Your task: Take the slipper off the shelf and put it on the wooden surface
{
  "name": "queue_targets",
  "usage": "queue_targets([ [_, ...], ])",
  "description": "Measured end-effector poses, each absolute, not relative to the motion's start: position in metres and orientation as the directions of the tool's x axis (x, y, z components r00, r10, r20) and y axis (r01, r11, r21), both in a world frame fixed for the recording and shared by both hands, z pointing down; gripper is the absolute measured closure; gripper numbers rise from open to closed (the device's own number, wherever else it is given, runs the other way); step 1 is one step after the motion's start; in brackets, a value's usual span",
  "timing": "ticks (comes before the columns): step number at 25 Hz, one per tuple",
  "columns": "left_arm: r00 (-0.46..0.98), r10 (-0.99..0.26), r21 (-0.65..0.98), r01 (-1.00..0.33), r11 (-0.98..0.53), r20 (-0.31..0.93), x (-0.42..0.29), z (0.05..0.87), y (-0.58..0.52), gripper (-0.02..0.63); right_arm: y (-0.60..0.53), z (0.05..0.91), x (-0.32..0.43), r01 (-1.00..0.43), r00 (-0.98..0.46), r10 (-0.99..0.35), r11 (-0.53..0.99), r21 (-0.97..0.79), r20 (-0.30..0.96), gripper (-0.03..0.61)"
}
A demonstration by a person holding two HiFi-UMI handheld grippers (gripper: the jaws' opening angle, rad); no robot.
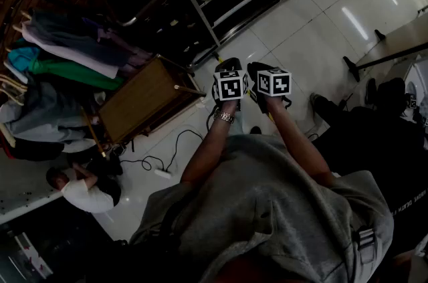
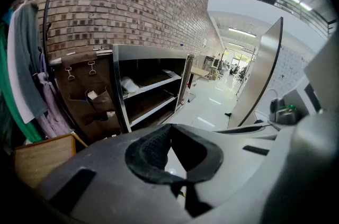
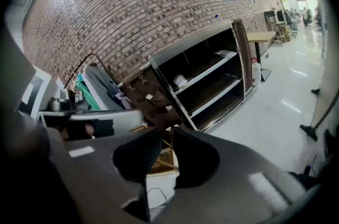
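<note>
The left gripper [image 2: 167,126] has its pad tips touching, with only a wedge of floor showing below where they meet. Nothing is between them. The right gripper [image 3: 168,132] has its jaws a narrow slit apart and is also empty.

Through the left gripper's own view, the shelf [image 2: 153,84] stands ahead and a little to the left of the jaws, well apart from them. A pale thing that looks like the slipper [image 2: 128,83] lies on the upper board near the shelf's left post. It is too small to identify for certain. A brown hanging organiser [image 2: 87,98] with pockets hangs just left of the shelf. This view alone shows those pockets and clips clearly.

The right gripper view shows what the left one does not. The wooden surface [image 3: 159,160] sits directly beyond its jaw slit, with a cable [image 3: 153,194] on the white floor below it.

Only the head view shows both grippers side by side, close together and pointing towards the shelf's near corner. It also shows a rack of clothes [image 1: 73,61] off to the left of the left gripper. Behind that gripper and further left, another person [image 1: 80,189] is down on the floor.
</note>
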State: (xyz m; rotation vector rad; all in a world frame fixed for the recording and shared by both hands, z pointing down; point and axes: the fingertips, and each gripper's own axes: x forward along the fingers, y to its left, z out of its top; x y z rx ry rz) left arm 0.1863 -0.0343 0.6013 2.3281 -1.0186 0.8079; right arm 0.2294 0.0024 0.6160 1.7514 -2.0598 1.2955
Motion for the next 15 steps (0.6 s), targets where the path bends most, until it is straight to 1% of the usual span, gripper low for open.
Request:
queue_targets([
  [4, 0.562, -0.492, 0.194, -0.766, -0.613, 0.665, 0.197, 0.617, -0.106, 0.611, -0.064, 0.628, 0.240, -0.871, -0.304, -0.734, -0.044, -0.489, 0.607, 0.525],
  [8, 0.578, -0.490, 0.209, -0.759, -0.617, 0.652, 0.207, 0.613, -0.181, 0.611, -0.141, 0.619, 0.249, -0.880, -0.298, -0.748, -0.027, -0.475, 0.594, 0.517],
  [11, 0.588, -0.488, 0.214, -0.752, -0.624, 0.644, 0.215, 0.611, -0.225, 0.611, -0.191, 0.610, 0.258, -0.885, -0.271, -0.774, -0.034, -0.465, 0.572, 0.511],
  [15, 0.576, -0.486, 0.237, -0.770, -0.592, 0.657, 0.210, 0.620, -0.265, 0.611, -0.239, 0.612, 0.255, -0.892, -0.285, -0.766, -0.009, -0.453, 0.576, 0.506],
])
